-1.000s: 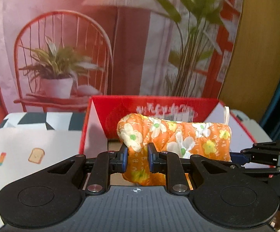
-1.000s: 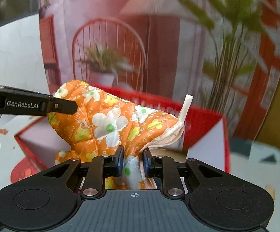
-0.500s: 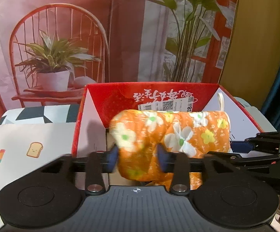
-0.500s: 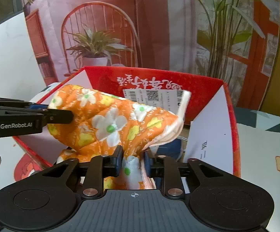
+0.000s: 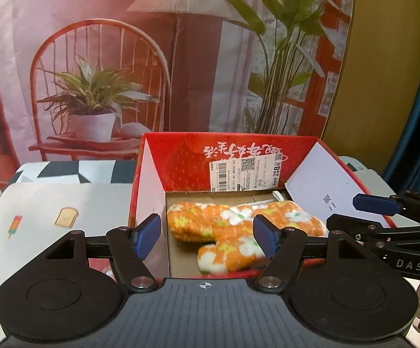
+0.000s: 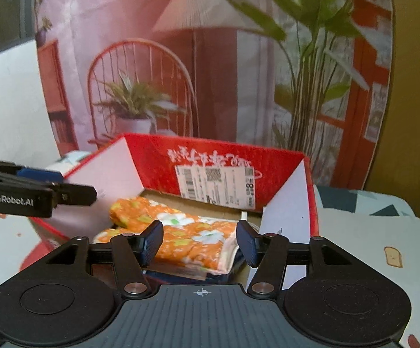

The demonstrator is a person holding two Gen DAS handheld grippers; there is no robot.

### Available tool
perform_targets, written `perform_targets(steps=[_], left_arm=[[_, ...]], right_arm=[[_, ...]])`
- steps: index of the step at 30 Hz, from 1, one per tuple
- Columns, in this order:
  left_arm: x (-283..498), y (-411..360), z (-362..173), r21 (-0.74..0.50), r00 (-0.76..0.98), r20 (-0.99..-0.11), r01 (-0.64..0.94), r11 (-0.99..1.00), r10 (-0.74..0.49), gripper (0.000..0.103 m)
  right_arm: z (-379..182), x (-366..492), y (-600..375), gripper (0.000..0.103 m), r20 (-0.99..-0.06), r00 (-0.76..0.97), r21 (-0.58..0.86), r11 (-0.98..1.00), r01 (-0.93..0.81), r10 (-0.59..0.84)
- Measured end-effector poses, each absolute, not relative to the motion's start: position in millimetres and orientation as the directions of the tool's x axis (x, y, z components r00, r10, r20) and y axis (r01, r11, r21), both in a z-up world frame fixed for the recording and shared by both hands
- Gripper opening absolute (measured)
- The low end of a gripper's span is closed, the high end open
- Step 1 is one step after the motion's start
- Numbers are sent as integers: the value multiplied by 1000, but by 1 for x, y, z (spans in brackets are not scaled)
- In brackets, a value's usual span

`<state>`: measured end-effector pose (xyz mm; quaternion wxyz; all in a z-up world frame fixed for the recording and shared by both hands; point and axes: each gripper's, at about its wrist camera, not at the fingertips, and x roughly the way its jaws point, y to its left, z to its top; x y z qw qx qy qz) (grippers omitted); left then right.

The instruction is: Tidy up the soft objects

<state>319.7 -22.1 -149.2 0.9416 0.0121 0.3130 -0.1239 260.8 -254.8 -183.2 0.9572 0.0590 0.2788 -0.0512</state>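
Note:
An orange flowered oven mitt (image 5: 238,229) lies flat on the floor of a red cardboard box (image 5: 181,156); it also shows in the right wrist view (image 6: 186,237) inside the same box (image 6: 163,150). My left gripper (image 5: 207,237) is open and empty above the box's near left edge. My right gripper (image 6: 199,242) is open and empty just above the mitt's cuff end. In the left wrist view the right gripper (image 5: 383,220) reaches in from the right. In the right wrist view the left gripper (image 6: 36,194) reaches in from the left.
The box stands on a table (image 5: 50,203) with a white printed cloth. A dark blue item (image 6: 181,274) lies under the mitt in the box. A white shipping label (image 5: 246,175) sticks to the box's far wall. A printed backdrop hangs behind.
Both grippers opened and let go of the mitt. The mitt dropped from above the box onto the box floor. Both grippers pulled back slightly.

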Motion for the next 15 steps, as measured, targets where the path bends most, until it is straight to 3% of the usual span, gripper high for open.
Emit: perform_targets(steps=[15], left_arm=[[231, -6, -161, -150, 780, -577, 191, 970, -243, 71]], right_arm=[[-176, 180, -227, 52, -495, 868, 134, 986, 95, -16]])
